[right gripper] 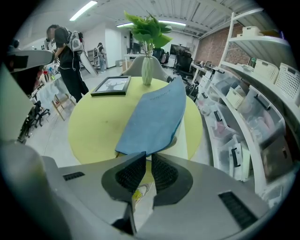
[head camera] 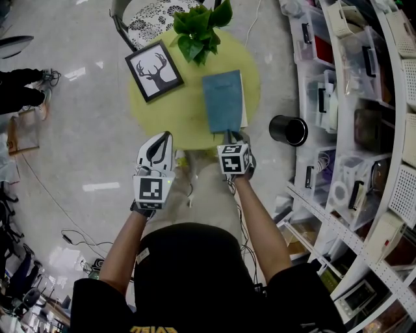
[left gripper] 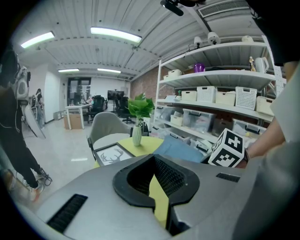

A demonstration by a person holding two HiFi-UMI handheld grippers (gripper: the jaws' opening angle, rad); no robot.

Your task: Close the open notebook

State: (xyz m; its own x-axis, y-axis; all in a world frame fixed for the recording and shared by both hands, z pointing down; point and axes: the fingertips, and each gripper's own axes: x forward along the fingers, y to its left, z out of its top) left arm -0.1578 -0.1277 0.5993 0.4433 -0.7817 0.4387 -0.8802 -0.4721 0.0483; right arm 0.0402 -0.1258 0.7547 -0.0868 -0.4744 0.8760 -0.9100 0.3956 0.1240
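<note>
I've got the right gripper point(right gripper: 145, 157) clamped on the notebook cover point(right gripper: 154, 112) at its near edge (thin bite), so it might slip and flop open. Left gripper point(head camera: 164, 142) is closed and empty.

I read the counter point(head camera: 166, 110) as a dial in the head view. The framed picture point(head camera: 153, 70) lay at ten o'clock, and the plant point(head camera: 198, 29) stood at twelve on the far rim. The notebook point(head camera: 223, 101) lay at four, reaching toward the near rim. A chair point(head camera: 146, 16) stood behind the counter at eleven. Off the counter at four, a bin point(head camera: 288, 130) stood on the floor, with shelves point(head camera: 351, 97) beyond it at three. My right tool point(head camera: 231, 134) met the notebook's near edge at five. My left tool point(head camera: 166, 135) hung over the near rim at seven.
</note>
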